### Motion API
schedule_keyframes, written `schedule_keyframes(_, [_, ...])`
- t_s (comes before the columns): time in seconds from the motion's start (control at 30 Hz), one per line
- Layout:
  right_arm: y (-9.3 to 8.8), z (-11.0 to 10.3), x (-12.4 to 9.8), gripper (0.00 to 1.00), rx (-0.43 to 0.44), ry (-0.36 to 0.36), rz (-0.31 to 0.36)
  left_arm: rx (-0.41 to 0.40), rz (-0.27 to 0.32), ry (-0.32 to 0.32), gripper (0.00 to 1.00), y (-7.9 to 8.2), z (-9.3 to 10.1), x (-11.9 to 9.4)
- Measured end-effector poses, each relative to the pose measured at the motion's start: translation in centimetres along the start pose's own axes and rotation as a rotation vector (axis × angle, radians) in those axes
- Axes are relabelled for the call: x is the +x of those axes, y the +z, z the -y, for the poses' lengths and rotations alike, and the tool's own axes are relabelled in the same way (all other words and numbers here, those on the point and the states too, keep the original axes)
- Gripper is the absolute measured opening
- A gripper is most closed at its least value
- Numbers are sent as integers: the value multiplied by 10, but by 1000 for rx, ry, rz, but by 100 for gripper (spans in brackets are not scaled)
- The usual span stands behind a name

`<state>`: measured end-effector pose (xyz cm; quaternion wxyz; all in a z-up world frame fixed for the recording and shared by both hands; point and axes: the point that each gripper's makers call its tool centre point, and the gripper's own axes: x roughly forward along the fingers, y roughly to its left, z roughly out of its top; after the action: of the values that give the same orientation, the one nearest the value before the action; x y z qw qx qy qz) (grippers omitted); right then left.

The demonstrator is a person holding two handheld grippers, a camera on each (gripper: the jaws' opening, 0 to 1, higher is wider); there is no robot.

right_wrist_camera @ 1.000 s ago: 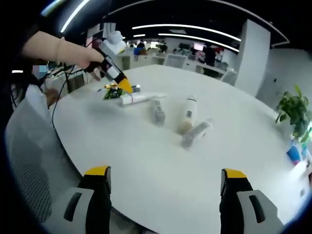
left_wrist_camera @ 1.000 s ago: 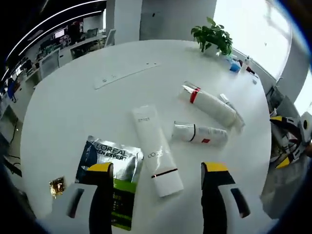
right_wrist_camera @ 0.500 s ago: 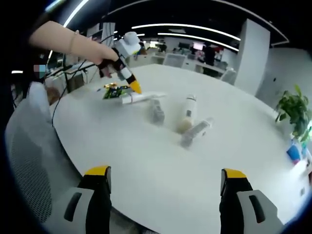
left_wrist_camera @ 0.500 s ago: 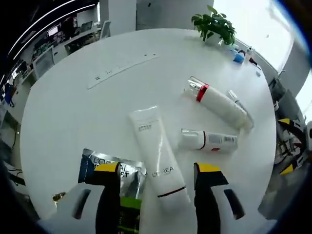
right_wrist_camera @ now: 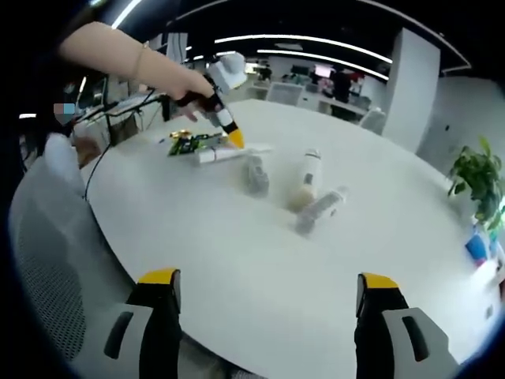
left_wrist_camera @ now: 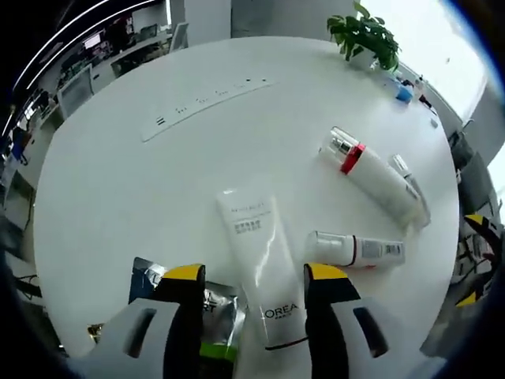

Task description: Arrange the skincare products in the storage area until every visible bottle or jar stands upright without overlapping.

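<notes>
Four products lie flat on round table (left_wrist_camera: 118,158), none upright yet. Left gripper (left_wrist_camera: 251,276) jaws spread, straddling cap end of white tube (left_wrist_camera: 260,272), likely lining up grasp to stand it. Right gripper (right_wrist_camera: 264,288) spread wide, empty, well apart near table edge. Foil sachet (left_wrist_camera: 217,328) beside tube.

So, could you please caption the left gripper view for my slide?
Open left gripper straddling a lying white L'Oreal tube on the round white table.

An open-plan office is indicated. A large round white table (left_wrist_camera: 118,174) is seen, with a potted plant (left_wrist_camera: 364,35) at its far edge. Rows of desks (right_wrist_camera: 316,99), office chairs (right_wrist_camera: 282,96) and ceiling strip lights (right_wrist_camera: 308,55) are visible beyond.
</notes>
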<state>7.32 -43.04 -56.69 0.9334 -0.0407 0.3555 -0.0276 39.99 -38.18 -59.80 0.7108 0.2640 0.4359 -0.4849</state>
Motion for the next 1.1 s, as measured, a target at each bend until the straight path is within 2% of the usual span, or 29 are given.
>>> schedule_keyframes(0.23, [-1, -1, 0, 96, -4, 3, -11, 6, -21, 6, 40, 4, 3, 7])
schedule_keyframes(0.43, [-2, 0, 0, 96, 8, 1, -13, 10, -71, 13, 38, -3, 6, 14])
schedule_keyframes(0.87, [-4, -1, 1, 95, 4, 9, -22, 0, -72, 38, 38, -5, 10, 10])
schedule_keyframes(1.1, [-5, 0, 1, 95, 0, 7, -26, -3, -73, 37, 32, -6, 14, 8])
